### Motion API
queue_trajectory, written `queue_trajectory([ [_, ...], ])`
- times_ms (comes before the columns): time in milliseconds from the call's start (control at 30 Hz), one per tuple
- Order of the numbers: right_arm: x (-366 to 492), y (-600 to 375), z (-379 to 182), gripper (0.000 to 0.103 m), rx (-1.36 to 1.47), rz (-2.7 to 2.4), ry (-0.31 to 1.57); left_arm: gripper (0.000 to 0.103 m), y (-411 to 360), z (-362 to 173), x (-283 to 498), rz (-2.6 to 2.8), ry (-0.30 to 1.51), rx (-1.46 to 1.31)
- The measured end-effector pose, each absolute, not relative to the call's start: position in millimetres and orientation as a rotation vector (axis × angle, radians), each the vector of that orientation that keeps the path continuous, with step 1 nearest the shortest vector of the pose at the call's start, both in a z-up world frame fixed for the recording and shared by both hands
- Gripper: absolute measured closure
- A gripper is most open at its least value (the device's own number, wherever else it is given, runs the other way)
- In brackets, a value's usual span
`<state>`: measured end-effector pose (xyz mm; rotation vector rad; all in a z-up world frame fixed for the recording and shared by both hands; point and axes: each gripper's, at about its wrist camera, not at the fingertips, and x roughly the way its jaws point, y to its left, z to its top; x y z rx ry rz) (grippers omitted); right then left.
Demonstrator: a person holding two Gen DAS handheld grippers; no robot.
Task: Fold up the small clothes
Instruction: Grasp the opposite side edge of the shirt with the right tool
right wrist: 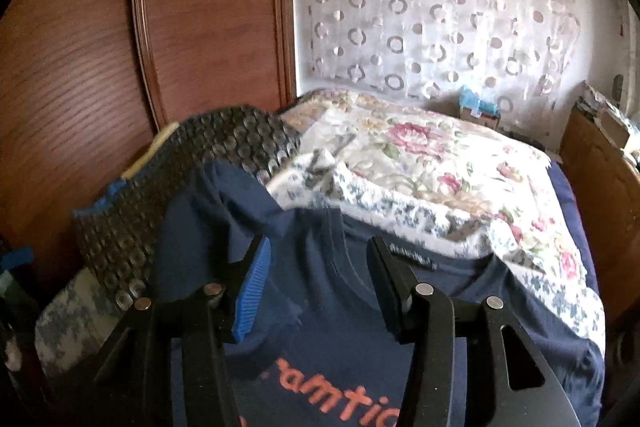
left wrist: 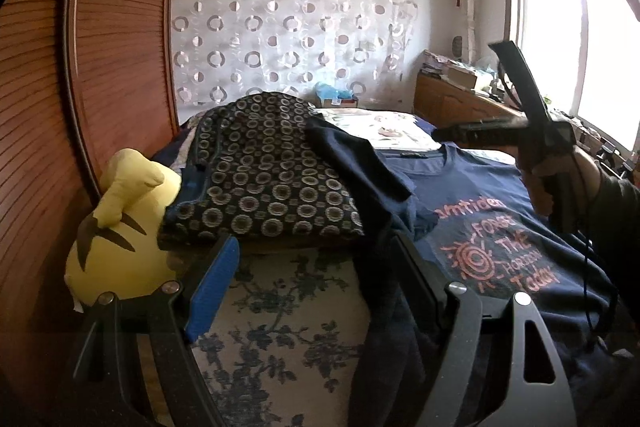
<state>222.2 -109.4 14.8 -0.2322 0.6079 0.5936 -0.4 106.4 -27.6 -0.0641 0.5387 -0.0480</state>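
Navy T-shirt (right wrist: 340, 339) is spread lengthwise away from the right gripper (right wrist: 316, 291), directly beneath it. Both jaws are held released; the left gripper (left wrist: 316, 291) is offset beside the shirt's sleeve.

Left flank: wooden wardrobe (left wrist: 100, 67) stands hard against the bed (left wrist: 280, 307), closing that side. A yellow plush toy (left wrist: 120, 235) sits between the wardrobe and the patterned folded garment (left wrist: 260, 187), whose pile rises above the bed surface. The navy T-shirt (left wrist: 480, 227) has one sleeve draped up over that pile. Open floral bedding lies before the left hand-held gripper (left wrist: 316, 287), its jaws apart. The right hand-held gripper (right wrist: 316, 287), jaws apart, hovers over the shirt collar. Beyond it a rumpled floral quilt (right wrist: 420, 163) forms a ridge. Right side: a wooden cabinet (left wrist: 452, 99) stands under the window.
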Motion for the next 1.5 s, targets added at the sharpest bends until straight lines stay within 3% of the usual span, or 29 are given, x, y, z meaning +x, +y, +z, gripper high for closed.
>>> queue_trajectory([
  [967, 119, -331, -10, 0.051, -0.094, 0.224, 0.680, 0.024, -3, -21, 51, -0.228, 0.581, 0.011],
  [1500, 118, -362, -15, 0.051, -0.027, 0.105, 0.817, 0.024, -51, -40, 57, -0.315, 0.655, 0.047],
])
